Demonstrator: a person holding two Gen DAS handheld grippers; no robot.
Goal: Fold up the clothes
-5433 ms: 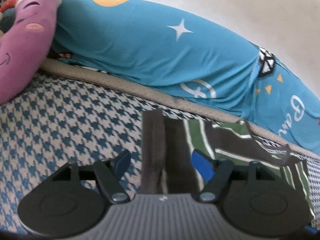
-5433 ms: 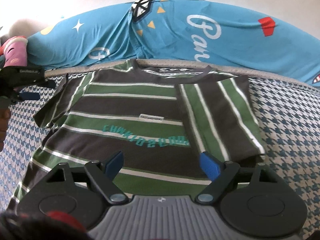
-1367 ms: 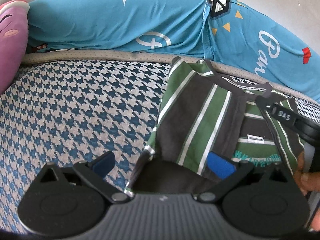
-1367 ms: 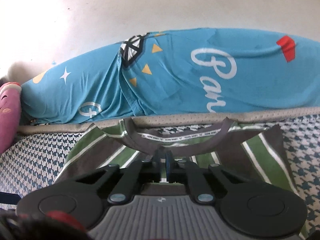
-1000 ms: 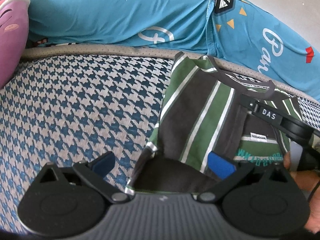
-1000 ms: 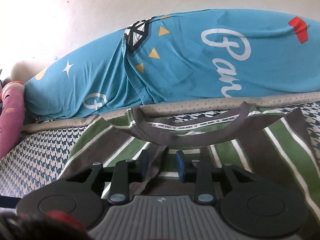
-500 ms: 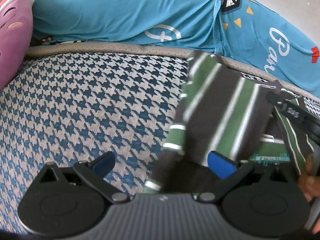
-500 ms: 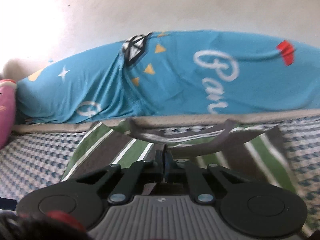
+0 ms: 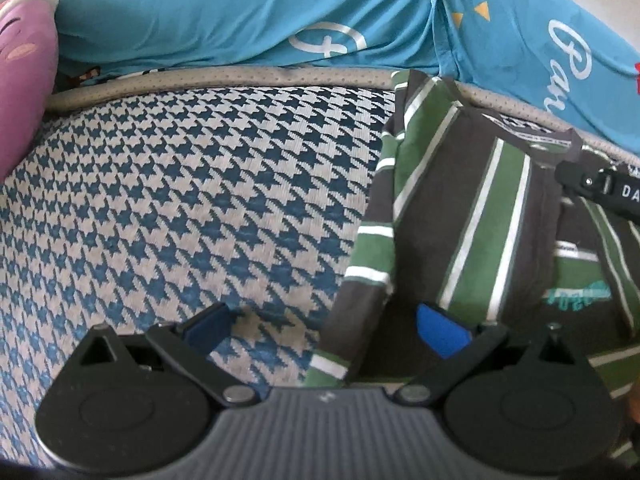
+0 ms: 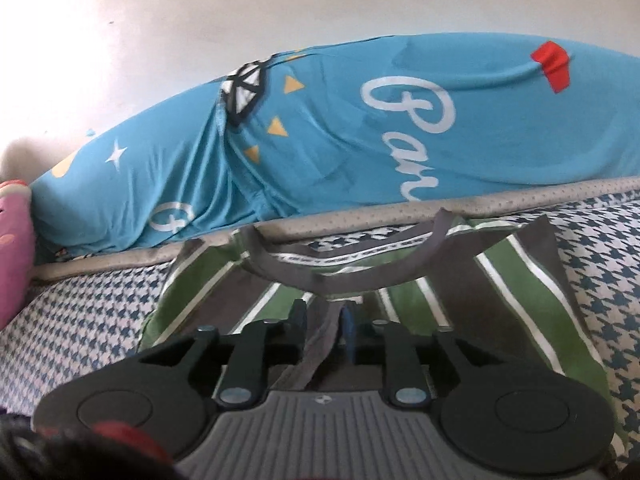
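Pinching the striped shirt (image 10: 520, 300) again, the right hand-held gripper (image 10: 325, 322) has re-closed; left hand-held gripper (image 9: 324, 322) stays apart at 9 o'clock.

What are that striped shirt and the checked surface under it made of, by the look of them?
The striped shirt looks like soft matte knit, probably cotton jersey: it drapes limply, creases, and has a ribbed grey collar. The checked surface appears to be a coarser woven cover, its houndstooth showing visible thread texture; the exact fibre cannot be told.
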